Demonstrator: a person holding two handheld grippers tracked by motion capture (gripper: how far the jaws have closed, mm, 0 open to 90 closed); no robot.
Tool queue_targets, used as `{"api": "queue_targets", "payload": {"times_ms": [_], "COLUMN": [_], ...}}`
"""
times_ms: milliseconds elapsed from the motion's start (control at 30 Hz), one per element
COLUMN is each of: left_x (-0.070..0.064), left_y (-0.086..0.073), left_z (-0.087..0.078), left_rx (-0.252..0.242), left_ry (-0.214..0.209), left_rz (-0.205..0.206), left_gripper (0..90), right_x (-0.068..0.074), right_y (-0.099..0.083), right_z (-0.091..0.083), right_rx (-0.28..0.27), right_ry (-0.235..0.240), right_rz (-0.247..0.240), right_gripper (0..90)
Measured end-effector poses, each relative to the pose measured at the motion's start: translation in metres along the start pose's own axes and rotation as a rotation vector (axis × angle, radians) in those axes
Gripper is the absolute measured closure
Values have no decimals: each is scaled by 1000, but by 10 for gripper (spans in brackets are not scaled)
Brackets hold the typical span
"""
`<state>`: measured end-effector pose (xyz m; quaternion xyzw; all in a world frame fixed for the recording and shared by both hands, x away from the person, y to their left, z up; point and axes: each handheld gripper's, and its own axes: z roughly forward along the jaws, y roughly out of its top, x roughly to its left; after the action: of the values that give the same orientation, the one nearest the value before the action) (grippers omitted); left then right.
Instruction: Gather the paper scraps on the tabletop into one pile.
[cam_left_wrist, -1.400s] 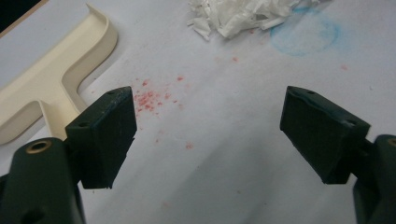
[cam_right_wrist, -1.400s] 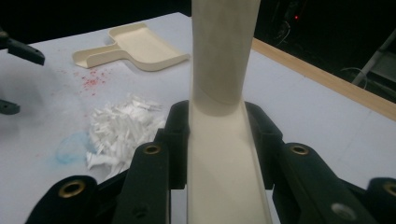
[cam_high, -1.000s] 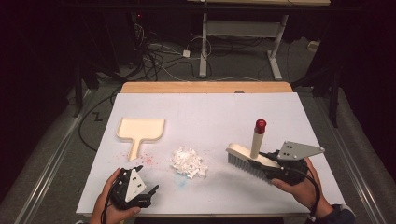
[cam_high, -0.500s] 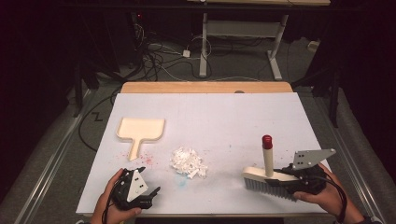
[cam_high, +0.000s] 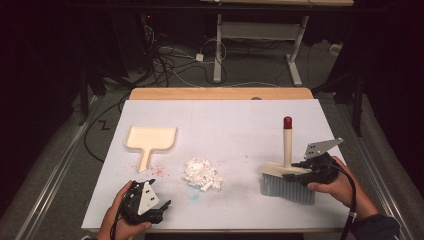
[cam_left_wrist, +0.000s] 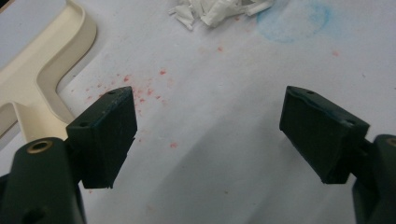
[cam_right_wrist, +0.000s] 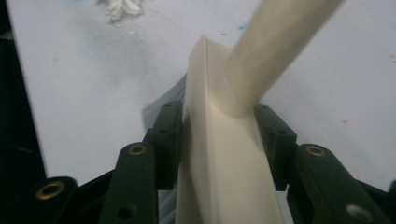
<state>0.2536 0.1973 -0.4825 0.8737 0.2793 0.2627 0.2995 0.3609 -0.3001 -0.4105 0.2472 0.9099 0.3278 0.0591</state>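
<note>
Cream plastic brush (cam_high: 287, 175), grey bristles on the counter (cam_high: 240, 120), sits clamped at its head in our right claw (cam_high: 300, 175), handle upright. White paper shreds (cam_high: 201, 173) lie to its left, dustpan (cam_high: 150, 140) beyond. Left claw (cam_high: 162, 207) gapes wide, empty, probably resting near the front edge.

Worktop (cam_high: 225, 117) covered in white, wooden edge at the rear.
A cream dustpan (cam_high: 150, 140), a heap of paper scraps (cam_high: 201, 173) and a brush (cam_high: 287, 182) are carried on it.
</note>
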Motion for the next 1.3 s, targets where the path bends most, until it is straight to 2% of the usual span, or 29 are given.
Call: {"api": "queue_targets", "payload": {"times_ms": [67,133,200,233,300,367,400,500,700,933,967,1100,1167,1233,1300], "left_x": [0,0,-1,-1,-1,-1,-1,-1,1,3,3,2,1,0,1], "left_y": [0,0,0,0,0,-1,-1,-1,0,6,6,8,9,10,11], "left_z": [0,1,1,1,1,0,0,-1,-4,-1,0,3,2,1,1], "left_rx": [3,9,8,7,8,8,6,0,-23,-38,-38,-28,-40,-51,-56], "left_ry": [1,3,2,2,1,1,1,3,5,25,23,23,20,20,20], "left_rz": [0,3,2,2,1,0,0,-1,-14,-38,-40,-40,-38,-42,-45], "left_gripper": [178,178,178,179,178,178,178,178,178,178,178,172,171,164,160], "right_x": [-7,-14,-20,-23,-25,-29,-31,-30,-20,11,14,30,42,54,63], "right_y": [4,8,9,11,12,13,13,11,3,-8,-10,-18,-21,-24,-27], "right_z": [3,5,6,7,5,1,-1,-8,-23,-28,-28,-27,-24,-22,-18], "right_rx": [18,22,3,0,-3,-52,-80,-139,-287,-416,-438,-486,-474,-491,-484], "right_ry": [-52,-96,-111,-146,-238,-289,-330,-398,-435,-428,-440,-466,-501,-505,-505], "right_rz": [-28,-25,-16,-17,-13,34,47,69,117,85,78,83,56,32,18], "right_gripper": [541,530,496,441,474,418,425,417,382,299,287,273,270,270,247]}}
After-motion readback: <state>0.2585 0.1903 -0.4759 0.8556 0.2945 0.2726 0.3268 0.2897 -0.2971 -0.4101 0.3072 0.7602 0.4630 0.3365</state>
